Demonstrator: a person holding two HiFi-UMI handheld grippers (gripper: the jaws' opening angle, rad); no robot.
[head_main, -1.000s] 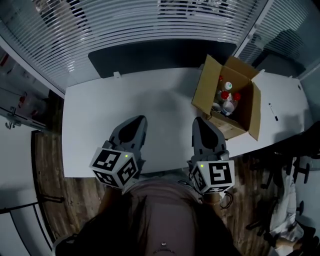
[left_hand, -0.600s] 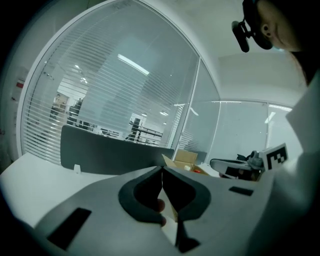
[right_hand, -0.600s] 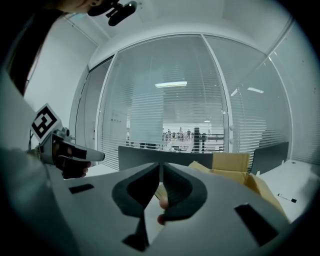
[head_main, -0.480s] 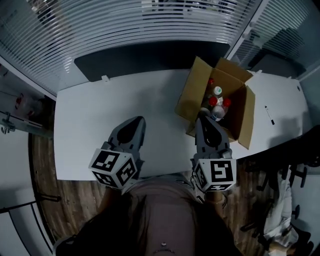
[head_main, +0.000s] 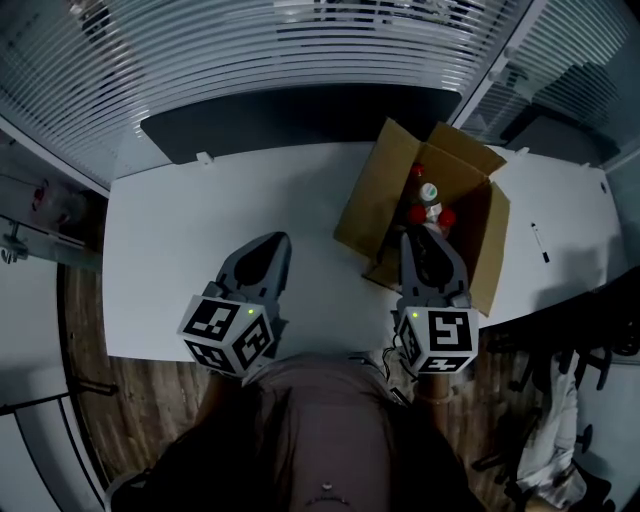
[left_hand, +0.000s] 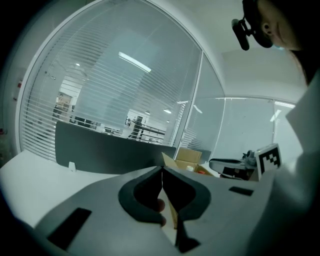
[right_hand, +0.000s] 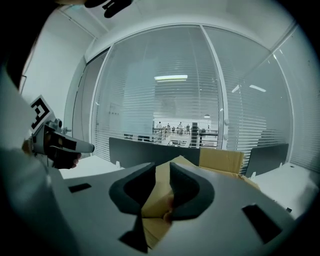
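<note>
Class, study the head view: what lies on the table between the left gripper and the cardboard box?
Nothing does. In the head view, only bare white table runs from the left gripper to the cardboard box.

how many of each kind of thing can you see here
grippers: 2 (left gripper, right gripper)
table: 1
box: 1
red-capped bottles showing in the box: 3
white-capped bottle: 1
pen: 1
total: 9
</note>
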